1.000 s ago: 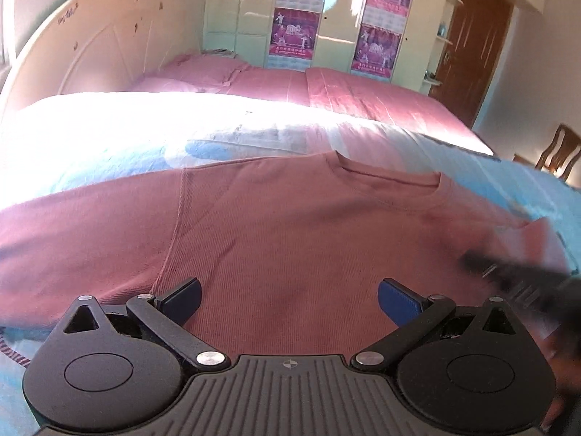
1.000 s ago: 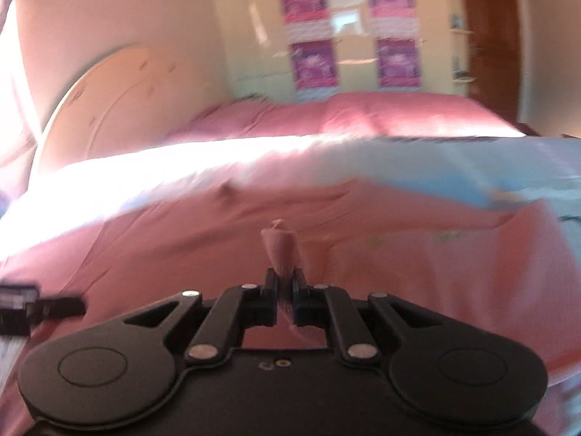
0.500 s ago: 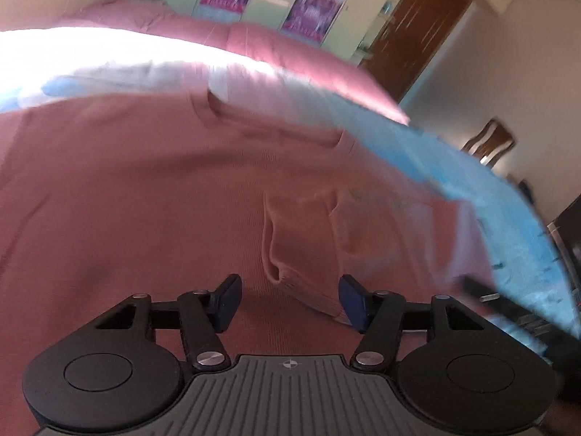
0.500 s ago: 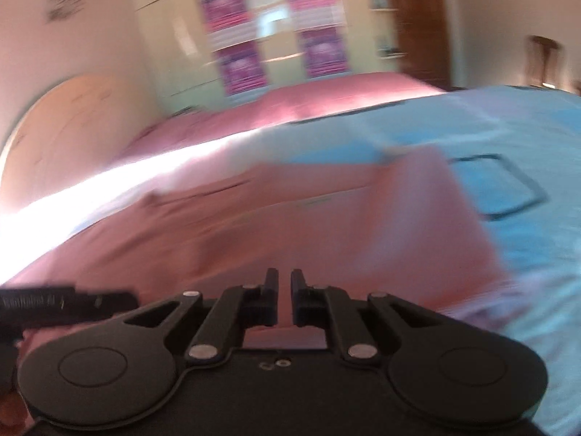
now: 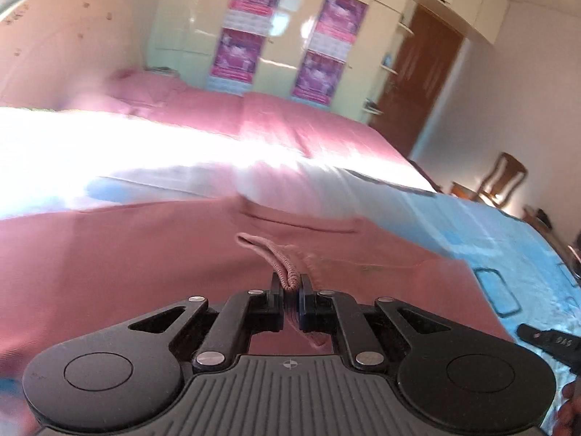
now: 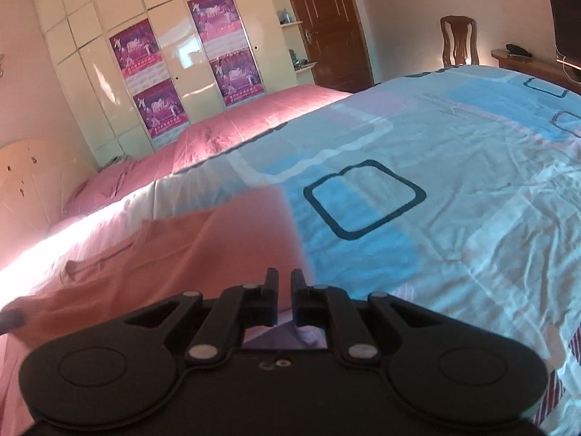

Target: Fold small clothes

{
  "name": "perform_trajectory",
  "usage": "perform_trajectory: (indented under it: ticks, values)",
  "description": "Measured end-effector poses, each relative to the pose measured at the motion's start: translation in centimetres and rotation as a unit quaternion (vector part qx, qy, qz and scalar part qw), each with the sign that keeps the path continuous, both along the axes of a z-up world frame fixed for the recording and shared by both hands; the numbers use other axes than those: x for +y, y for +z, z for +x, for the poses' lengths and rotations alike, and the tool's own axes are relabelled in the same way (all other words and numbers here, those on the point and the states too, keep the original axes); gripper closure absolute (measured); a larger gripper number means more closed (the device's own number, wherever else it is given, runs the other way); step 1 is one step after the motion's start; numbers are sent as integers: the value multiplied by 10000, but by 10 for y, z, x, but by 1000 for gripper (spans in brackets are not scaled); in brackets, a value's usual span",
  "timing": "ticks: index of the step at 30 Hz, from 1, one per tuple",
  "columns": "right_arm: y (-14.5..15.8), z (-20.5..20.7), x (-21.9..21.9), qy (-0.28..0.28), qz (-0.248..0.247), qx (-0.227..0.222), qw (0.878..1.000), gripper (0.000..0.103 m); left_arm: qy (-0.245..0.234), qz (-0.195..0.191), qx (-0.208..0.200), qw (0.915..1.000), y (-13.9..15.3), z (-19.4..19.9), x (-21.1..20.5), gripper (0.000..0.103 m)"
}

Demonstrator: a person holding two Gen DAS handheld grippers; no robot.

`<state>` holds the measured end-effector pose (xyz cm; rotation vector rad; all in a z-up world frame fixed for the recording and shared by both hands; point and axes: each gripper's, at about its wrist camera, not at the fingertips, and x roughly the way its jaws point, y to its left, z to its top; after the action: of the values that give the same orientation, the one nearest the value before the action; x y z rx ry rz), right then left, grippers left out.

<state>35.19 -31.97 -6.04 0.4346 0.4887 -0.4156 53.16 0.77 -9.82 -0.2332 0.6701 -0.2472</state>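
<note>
Bed with blue-patterned quilt (image 6: pixel 454 189) fills the frame, serving as folding surface. Pink sweater (image 5: pixel 127 261) lies spread across it, neckline toward 12 o'clock. Left gripper (image 5: pixel 291 296) clamped on the ribbed cuff (image 5: pixel 281 269), sleeve drawn over the body, likely mid-fold. Right gripper (image 6: pixel 284 296) at the sweater's 3 o'clock edge, fingers nearly together, nothing between them.

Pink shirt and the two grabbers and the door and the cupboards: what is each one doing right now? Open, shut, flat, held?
pink shirt: spread on the bed, one ribbed edge pinched up
left gripper: shut on the shirt's ribbed edge
right gripper: jaws nearly together, nothing between them
blue quilt: spread out, wrinkled
brown door: shut
wardrobe doors: shut
wooden chair: upright, nobody on it
</note>
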Motion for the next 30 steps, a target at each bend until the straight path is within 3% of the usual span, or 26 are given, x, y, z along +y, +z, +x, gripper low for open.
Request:
perform_trajectory:
  ticks: [4,12,15,17,18,19,23,24,25,26,27,30]
  values:
    - [-4,11,-7,-54,102,-44,9999,96,189,-7,207,9996,-14,0,22,97]
    - [-13,21,-10,135,109,96,9998,95,140,93,487,9987,-50,-5,20,96]
    - [-17,22,-9,249,123,172,9995,82,146,160,498,9985,-55,-10,21,95]
    - [-19,21,-6,220,16,188,9996,56,175,231,498,9983,-57,-9,22,78]
    - [-18,21,-5,219,-68,165,9996,52,219,277,464,9983,-57,-7,23,61]
    - [-18,21,-4,283,-102,130,9995,54,245,289,428,9984,-57,-10,23,54]
    - [-21,24,-6,476,-23,256,9985,75,167,190,573,9980,-63,-7,22,57]
    - [-23,24,-7,507,16,304,9982,80,120,110,650,9978,-67,-6,22,83]
    - [-27,25,-7,564,23,389,9976,94,157,98,712,9973,-70,-7,23,97]
    - [-35,27,-7,622,-19,596,9963,103,221,-10,689,9974,-73,-9,25,97]
    - [-44,30,-8,592,-81,835,9947,103,261,-71,675,9973,-75,-10,27,97]
    - [-40,26,-16,633,-21,709,9955,103,135,61,586,9982,-69,-12,25,96]
